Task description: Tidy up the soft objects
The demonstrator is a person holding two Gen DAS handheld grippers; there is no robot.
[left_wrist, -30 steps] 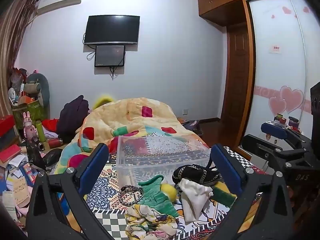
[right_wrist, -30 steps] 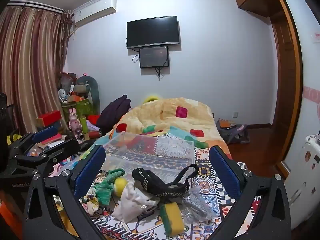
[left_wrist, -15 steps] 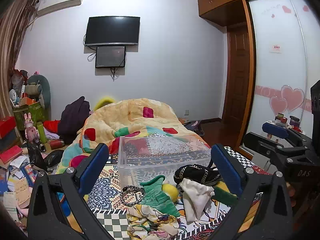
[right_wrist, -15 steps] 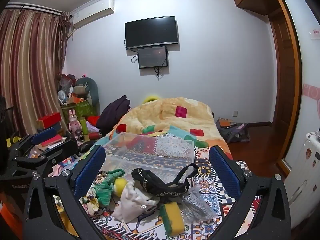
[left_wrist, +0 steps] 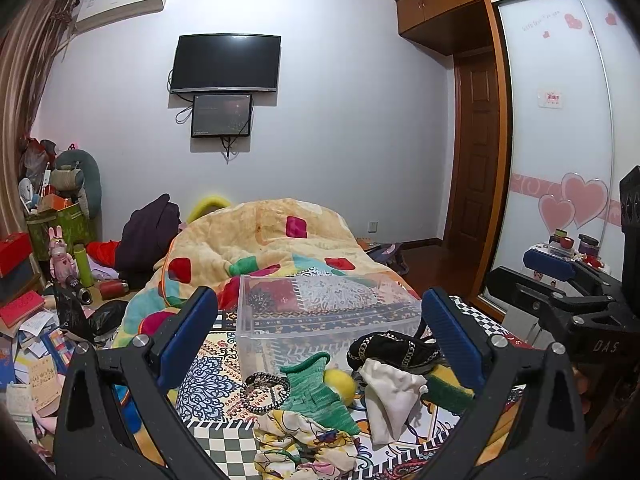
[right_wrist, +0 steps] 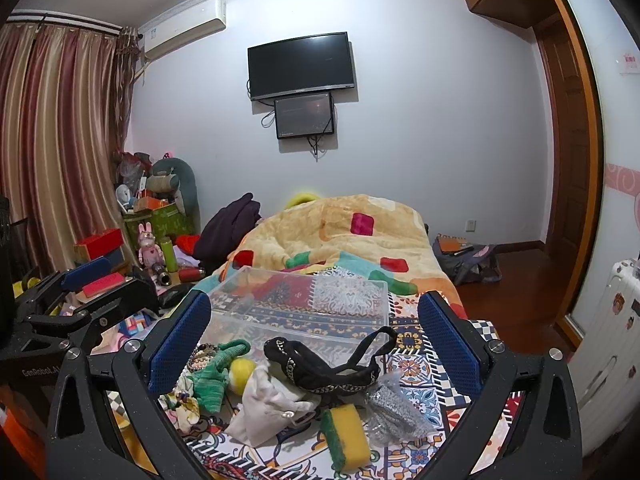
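While both claws hang above the patterned bed (left_wrist: 208,384) with their blue pads spread wide and nothing between them, the soft things lie in a heap just ahead of them. Between the fingers of the left claw (left_wrist: 320,336) sit a green knitted piece (left_wrist: 316,392), a yellow ball (left_wrist: 340,382), a white pouch (left_wrist: 390,394) and a flowered cloth (left_wrist: 304,440), with a beaded bracelet (left_wrist: 266,388) toward its left finger. Ahead of the right claw (right_wrist: 314,338) a black strap bag (right_wrist: 320,368) lies across the pouch; a yellow-green sponge (right_wrist: 346,434) and what may be a crinkled silver bag (right_wrist: 394,408) lie nearer its right finger. Beyond the heap stands a clear plastic bin (left_wrist: 324,312), in front of the quilt (left_wrist: 272,240).
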